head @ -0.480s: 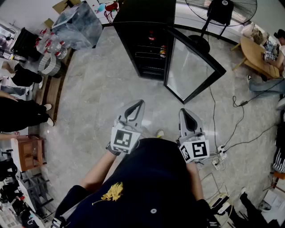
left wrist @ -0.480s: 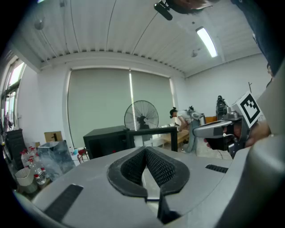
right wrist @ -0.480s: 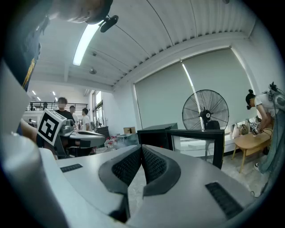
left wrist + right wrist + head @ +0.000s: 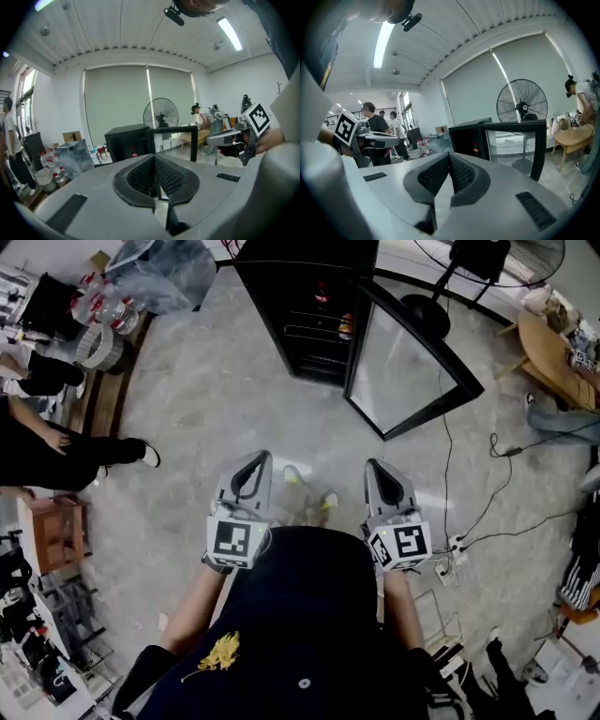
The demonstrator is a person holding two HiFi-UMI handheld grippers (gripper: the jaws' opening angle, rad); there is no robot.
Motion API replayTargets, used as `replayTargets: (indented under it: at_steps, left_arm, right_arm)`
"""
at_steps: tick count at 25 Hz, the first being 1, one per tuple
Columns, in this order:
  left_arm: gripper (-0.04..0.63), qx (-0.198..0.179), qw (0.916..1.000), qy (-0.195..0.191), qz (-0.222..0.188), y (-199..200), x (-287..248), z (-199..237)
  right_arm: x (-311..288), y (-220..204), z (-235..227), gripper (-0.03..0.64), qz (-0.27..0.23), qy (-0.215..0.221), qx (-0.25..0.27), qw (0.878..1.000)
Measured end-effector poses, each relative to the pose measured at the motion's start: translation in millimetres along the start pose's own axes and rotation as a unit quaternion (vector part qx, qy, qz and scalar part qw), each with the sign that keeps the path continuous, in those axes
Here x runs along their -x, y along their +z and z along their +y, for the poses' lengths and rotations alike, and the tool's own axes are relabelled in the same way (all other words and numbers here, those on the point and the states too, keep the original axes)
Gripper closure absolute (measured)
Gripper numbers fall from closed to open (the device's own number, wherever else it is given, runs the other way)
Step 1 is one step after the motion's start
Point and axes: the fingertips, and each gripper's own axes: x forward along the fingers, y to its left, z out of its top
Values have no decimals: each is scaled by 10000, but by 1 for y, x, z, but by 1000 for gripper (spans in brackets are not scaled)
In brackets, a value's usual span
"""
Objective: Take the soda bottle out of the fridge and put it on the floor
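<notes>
The black fridge (image 4: 298, 306) stands at the far side of the floor, its glass door (image 4: 408, 362) swung open to the right. On its shelves I see a red-capped soda bottle (image 4: 322, 292) and more drinks (image 4: 345, 329) lower down. My left gripper (image 4: 258, 459) and right gripper (image 4: 375, 468) are held side by side in front of my body, well short of the fridge, both shut and empty. The left gripper view shows the fridge (image 4: 127, 140) and the bottle (image 4: 134, 152) beyond the closed jaws. The right gripper view shows the same fridge (image 4: 471, 136) and bottle (image 4: 476, 150).
A standing fan (image 4: 487, 259) is behind the fridge door. Cables and a power strip (image 4: 452, 568) lie on the floor at the right. A person's leg (image 4: 103, 454) stretches in from the left, near a wooden stool (image 4: 56, 531). Water bottles (image 4: 98, 306) stand at the far left.
Both grippers have shifted slightly left in the head view and stay shut. A seated person at the left has stretched a leg out over the floor.
</notes>
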Motion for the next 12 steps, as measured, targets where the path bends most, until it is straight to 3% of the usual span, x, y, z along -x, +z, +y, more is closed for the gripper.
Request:
replayTargets:
  at_steps: [7,12]
  left_arm:
    - [577,162,9976,479,480,-29,15,37]
    - [577,425,9969,607,277,-26,-6,72]
  right_arm:
    - [-47,-2,3,623,280,360,120,9989]
    - [-93,17,8,623,246,457,140,9986]
